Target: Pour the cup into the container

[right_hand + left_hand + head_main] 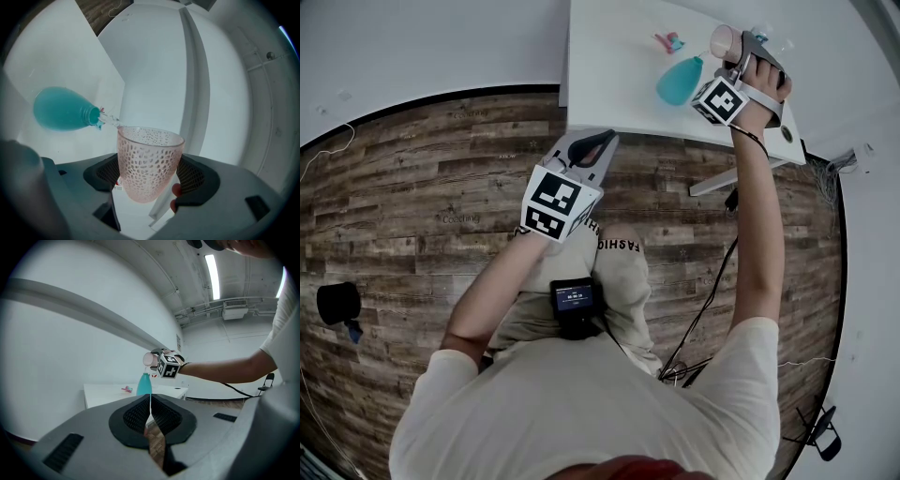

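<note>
A teal bottle (680,81) stands on the white table (609,84). Above and to its right, my right gripper (739,49) is shut on a pink dimpled cup (725,41), which is tipped toward the bottle. In the right gripper view a thin stream of water runs from the rim of the cup (147,161) to the mouth of the bottle (63,108). My left gripper (592,148) hangs over the floor just off the table's near edge, shut with nothing in it. The left gripper view shows the bottle (144,383) and the cup (150,359) beyond the closed jaws.
A small pink-and-teal item (668,42) lies on the table behind the bottle. A cable (712,291) runs across the wood floor under the right arm. A black object (337,303) sits on the floor at far left.
</note>
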A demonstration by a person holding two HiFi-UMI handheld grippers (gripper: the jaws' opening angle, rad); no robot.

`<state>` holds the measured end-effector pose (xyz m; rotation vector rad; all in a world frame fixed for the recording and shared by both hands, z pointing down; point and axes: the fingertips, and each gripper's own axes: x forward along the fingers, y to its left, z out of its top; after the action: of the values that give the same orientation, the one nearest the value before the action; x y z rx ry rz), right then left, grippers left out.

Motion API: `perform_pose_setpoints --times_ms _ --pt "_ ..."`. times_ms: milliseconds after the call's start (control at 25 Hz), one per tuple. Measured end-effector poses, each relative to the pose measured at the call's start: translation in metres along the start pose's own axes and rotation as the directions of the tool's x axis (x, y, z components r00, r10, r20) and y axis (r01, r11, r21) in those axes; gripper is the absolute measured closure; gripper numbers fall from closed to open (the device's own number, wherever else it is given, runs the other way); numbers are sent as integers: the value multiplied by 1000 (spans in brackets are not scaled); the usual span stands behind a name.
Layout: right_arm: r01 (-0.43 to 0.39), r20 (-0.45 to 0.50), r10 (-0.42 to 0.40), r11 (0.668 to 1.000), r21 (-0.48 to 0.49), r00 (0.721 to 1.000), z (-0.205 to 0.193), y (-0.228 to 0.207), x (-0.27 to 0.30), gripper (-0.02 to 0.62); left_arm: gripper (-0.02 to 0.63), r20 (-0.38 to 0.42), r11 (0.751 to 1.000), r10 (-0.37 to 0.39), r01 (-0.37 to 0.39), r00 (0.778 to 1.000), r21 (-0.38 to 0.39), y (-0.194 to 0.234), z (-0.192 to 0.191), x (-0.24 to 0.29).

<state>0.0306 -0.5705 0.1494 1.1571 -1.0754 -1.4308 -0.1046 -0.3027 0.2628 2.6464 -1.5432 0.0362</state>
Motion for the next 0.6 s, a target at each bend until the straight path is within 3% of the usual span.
perform_pose_setpoints --times_ms 600 --pt "4 61 1 998 -70 998 17 8 -8 225 592 0 1000 7 -7 1000 -3 2 -3 -3"
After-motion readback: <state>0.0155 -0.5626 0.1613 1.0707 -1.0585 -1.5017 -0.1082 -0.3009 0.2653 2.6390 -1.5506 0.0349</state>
